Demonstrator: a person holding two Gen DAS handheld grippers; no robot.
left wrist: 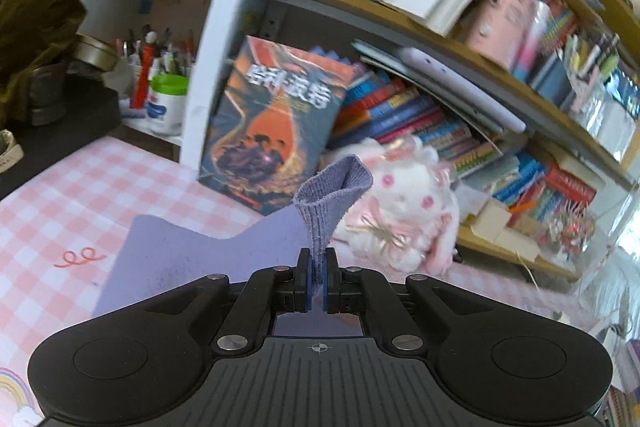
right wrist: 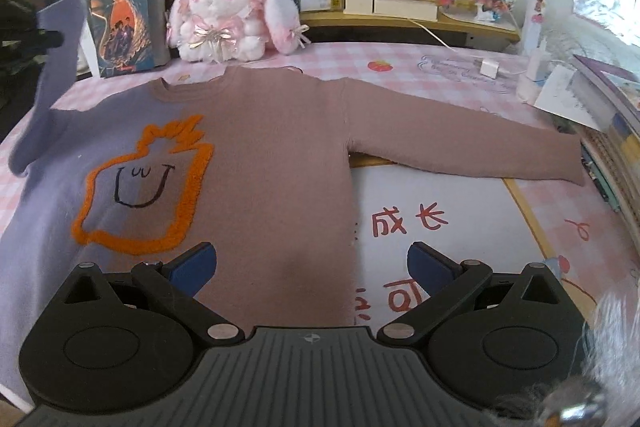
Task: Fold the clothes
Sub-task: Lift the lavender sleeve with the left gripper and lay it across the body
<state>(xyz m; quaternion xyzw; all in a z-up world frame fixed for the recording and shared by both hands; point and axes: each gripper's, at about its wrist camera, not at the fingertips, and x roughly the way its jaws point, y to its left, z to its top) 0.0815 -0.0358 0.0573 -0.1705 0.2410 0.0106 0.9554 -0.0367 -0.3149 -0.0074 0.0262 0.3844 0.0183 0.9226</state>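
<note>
Lying flat and face-up on the pink-and-white checked table cover [right wrist: 460, 67], the sweater [right wrist: 260, 163] is a soft knit in two colours — lavender on one half, dusty mauve-brown on the other, split down the middle of the chest. A fuzzy orange outline [right wrist: 144, 183] of a lumpy, flame-topped shape sits on its front, with a thin black smiling face stitched inside. The mauve sleeve [right wrist: 464, 143] stretches straight out over the cover and a white mat printed with red characters, among them "成长" [right wrist: 408, 221]. The lavender sleeve [right wrist: 56, 63] is lifted off the table, rising toward the shelves.

That sleeve's ribbed cuff [left wrist: 334, 199] is pinched between the blue pads of the left gripper [left wrist: 317, 277], whose jaws are closed tight on the fabric; the cuff stands up above them in a folded tube. The right gripper [right wrist: 312, 265] hovers over the sweater's lower hem with its jaws spread wide, holding nothing.

Behind the collar sits a fluffy white-and-pink plush rabbit [right wrist: 228, 15] with ribbon bows. Beside it leans a glossy book [right wrist: 120, 19] titled "哈利·波特". Crowded bookshelves [left wrist: 500, 75] fill the background.
</note>
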